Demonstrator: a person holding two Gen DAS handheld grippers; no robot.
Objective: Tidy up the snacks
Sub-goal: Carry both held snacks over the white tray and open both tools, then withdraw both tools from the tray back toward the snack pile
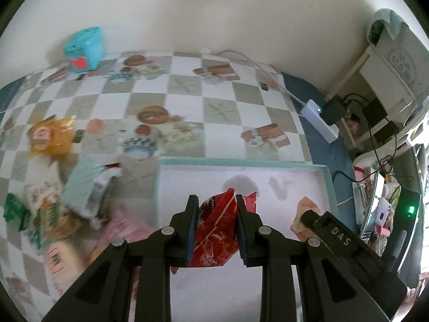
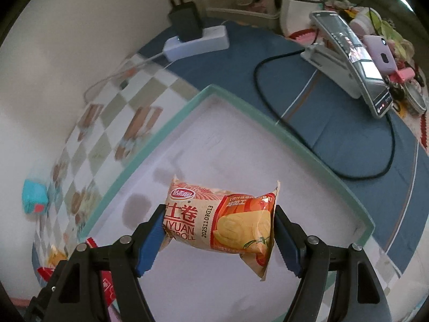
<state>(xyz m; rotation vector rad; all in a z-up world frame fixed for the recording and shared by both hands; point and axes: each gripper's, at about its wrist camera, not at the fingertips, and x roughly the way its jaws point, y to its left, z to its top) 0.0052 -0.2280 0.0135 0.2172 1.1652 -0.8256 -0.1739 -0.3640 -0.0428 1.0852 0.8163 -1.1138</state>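
Gripping a red snack packet (image 1: 218, 237), the left gripper (image 1: 217, 204) hangs over the tray (image 1: 328, 185); right gripper (image 2: 218, 216) clamps an orange roll-cake packet (image 2: 222, 221) above it.

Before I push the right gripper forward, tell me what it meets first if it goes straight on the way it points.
Likely the white floor of the teal-rimmed tray, which lies beyond the right gripper and its swiss roll packet. Its far rim comes next. Depth is unclear.

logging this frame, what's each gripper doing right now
Left gripper: shut on the red snack packet.
Right gripper: shut on the orange roll packet.
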